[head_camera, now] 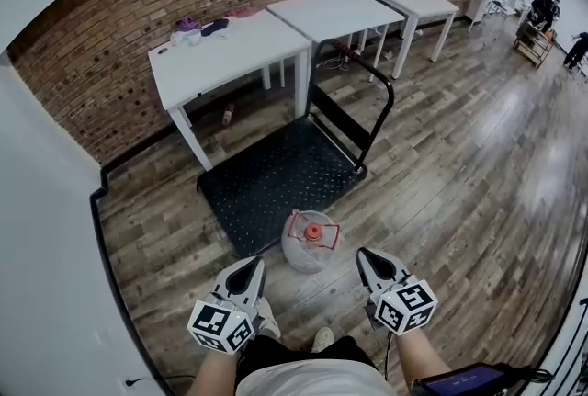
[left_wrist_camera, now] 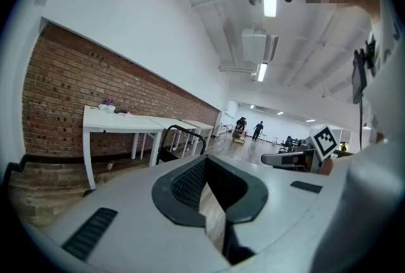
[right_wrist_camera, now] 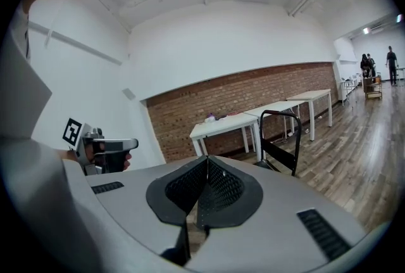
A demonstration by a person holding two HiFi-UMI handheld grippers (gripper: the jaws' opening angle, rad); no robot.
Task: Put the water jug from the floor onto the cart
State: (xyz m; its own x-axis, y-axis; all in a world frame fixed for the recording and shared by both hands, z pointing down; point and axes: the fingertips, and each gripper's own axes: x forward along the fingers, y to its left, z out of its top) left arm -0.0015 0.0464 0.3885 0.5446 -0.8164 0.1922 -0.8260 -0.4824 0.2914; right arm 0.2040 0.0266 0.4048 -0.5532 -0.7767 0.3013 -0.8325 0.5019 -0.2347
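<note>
Grey-shelled and marker-cubed, both grippers are held out low in front of the person, on the left forearm [head_camera: 213, 376] and right forearm [head_camera: 421, 359], side by side, pointing forward and slightly down. The left gripper [head_camera: 250, 267] has its jaws drawn together at the tips with nothing between them. The right gripper [head_camera: 366, 258] has its jaws pressed together, also empty. Just ahead, between the two tips and touched by neither, the water jug [head_camera: 310, 245] stands upright on the wooden floor [head_camera: 441, 164], red cap up, just beside the near edge of the cart [head_camera: 266, 178]. The cart's black deck is bare, and its handle [head_camera: 375, 109] rises at the far end. White tables [head_camera: 230, 54] line the brick wall [head_camera: 101, 54] beyond.
</note>
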